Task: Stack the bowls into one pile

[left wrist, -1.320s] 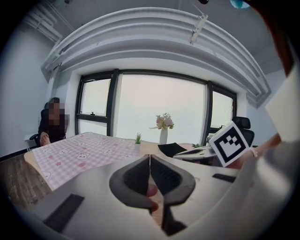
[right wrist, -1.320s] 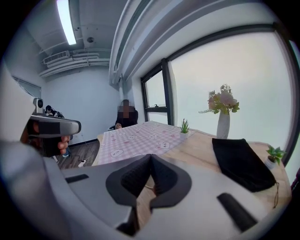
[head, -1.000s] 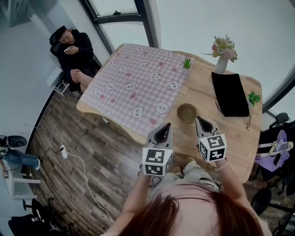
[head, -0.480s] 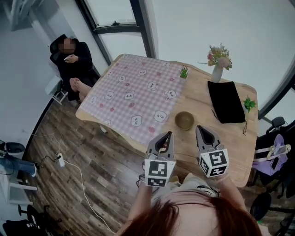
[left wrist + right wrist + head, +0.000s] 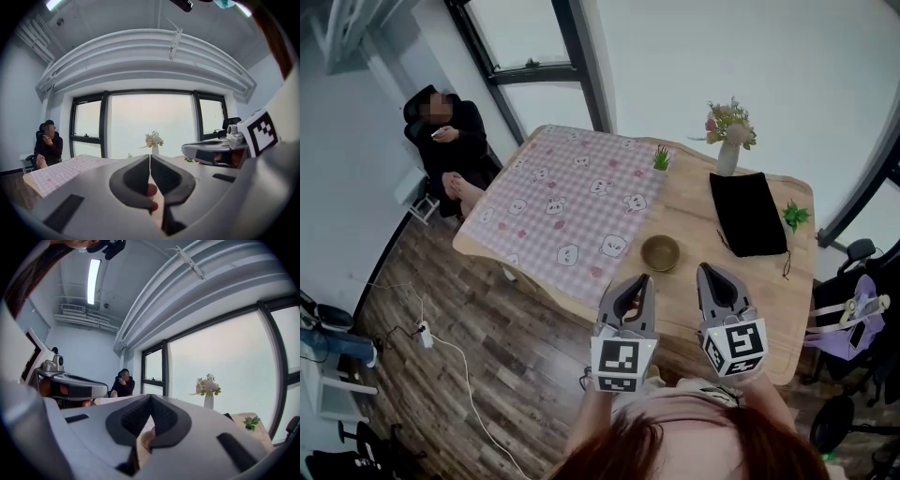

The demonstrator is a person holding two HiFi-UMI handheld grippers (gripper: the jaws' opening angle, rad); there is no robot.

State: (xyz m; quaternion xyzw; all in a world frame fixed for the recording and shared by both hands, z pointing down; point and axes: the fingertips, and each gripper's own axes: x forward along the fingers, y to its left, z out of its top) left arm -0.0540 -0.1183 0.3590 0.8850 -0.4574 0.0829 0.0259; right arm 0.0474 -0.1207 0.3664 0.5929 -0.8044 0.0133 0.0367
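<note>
You've lifted your left gripper (image 5: 639,286) and right gripper (image 5: 705,274) up away from the table (image 5: 769,300), both pressed together holding nothing, and the bowls (image 5: 660,252) sit on bare wood beside the checked cloth (image 5: 572,202), so the pile looks done, though I can't count them from here.

Raised left gripper (image 5: 644,279) and right gripper (image 5: 703,268) higher above table (image 5: 694,202) than second ago. Seen from higher up now: shrunk table in head view, widened floor (image 5: 487,337) around it, shifted bowl (image 5: 660,253) left and down in frame.
</note>
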